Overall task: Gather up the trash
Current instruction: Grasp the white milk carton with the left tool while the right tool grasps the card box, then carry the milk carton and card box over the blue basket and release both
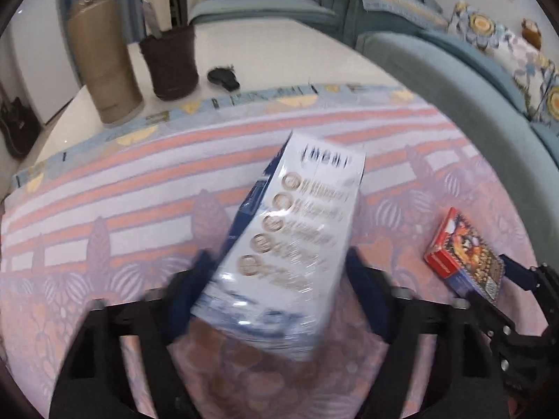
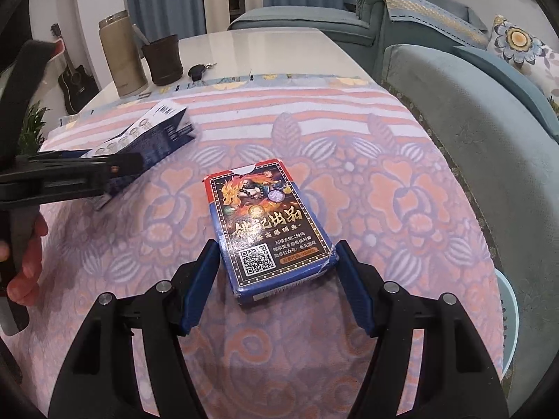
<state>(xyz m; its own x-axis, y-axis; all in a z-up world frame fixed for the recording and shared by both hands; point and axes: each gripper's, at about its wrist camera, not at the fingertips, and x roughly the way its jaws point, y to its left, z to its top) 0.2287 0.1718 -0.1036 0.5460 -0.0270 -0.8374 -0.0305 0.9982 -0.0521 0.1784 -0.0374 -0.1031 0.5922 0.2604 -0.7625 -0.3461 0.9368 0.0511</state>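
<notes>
Right gripper [image 2: 276, 244] angled down over a flat blue-and-red cardboard playing-card box [image 2: 269, 230], lying face up on the pink and lavender flower-patterned cloth [image 2: 349, 160] that covers the near part of the white glossy table [image 2: 262, 49]; blue pads set against the box's two long edges near its closer end, pinching it, box flat on the cloth. To its left, well apart on the same cloth, a tall white-and-blue printed cardboard carton [image 1: 297, 230], tilted, with its near end between the fingers of the left gripper [image 1: 279, 255]; left pad right at the carton's blue side, right pad just beside the white face, too blurred to tell whether either presses. Left hand [image 2: 26, 262] wrapped round that gripper's handle at the picture's edge. Nothing lying between either gripper and its box. Beyond the cloth's far hem, on bare table: a tan cylindrical metal tumbler [image 2: 120, 56], a dark brown round cup [image 2: 162, 59] just beside it, a black car key [image 2: 197, 71] near the cup. Grey-green upholstered sofa arm [image 2: 471, 139] close along the table's right side, a flowered cushion [image 2: 517, 42] behind it. Black acoustic guitar [image 2: 77, 83] standing on the floor past the table's left corner.
</notes>
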